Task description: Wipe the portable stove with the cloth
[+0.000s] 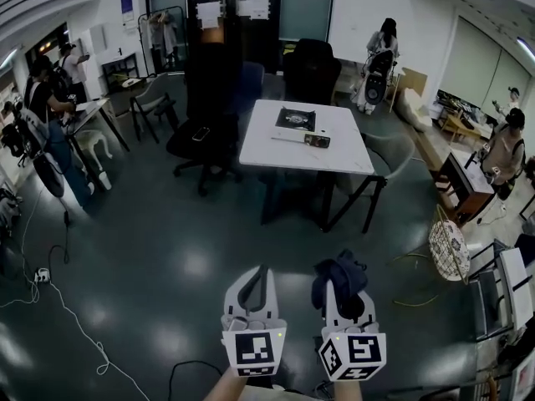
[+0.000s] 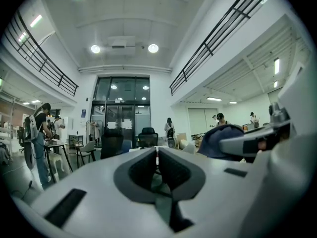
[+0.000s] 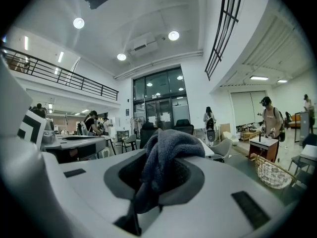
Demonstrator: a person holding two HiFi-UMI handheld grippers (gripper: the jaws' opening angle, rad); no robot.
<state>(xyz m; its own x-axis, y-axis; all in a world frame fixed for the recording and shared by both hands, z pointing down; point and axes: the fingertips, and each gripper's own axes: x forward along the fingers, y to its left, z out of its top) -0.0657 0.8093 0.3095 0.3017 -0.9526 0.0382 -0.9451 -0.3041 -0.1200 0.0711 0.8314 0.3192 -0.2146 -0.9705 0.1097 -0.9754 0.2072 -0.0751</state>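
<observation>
Well ahead across the open floor, on the white desk, sits a dark square that I take for the portable stove, though it is small at this range. It lies straight ahead of both tools, roughly in line with the gap between them and well apart from either. The right tool is clenched on the dark cloth. The left tool is pressed closed with nothing in it. Closing that gap comes first, I judge, with the cloth side leading.
</observation>
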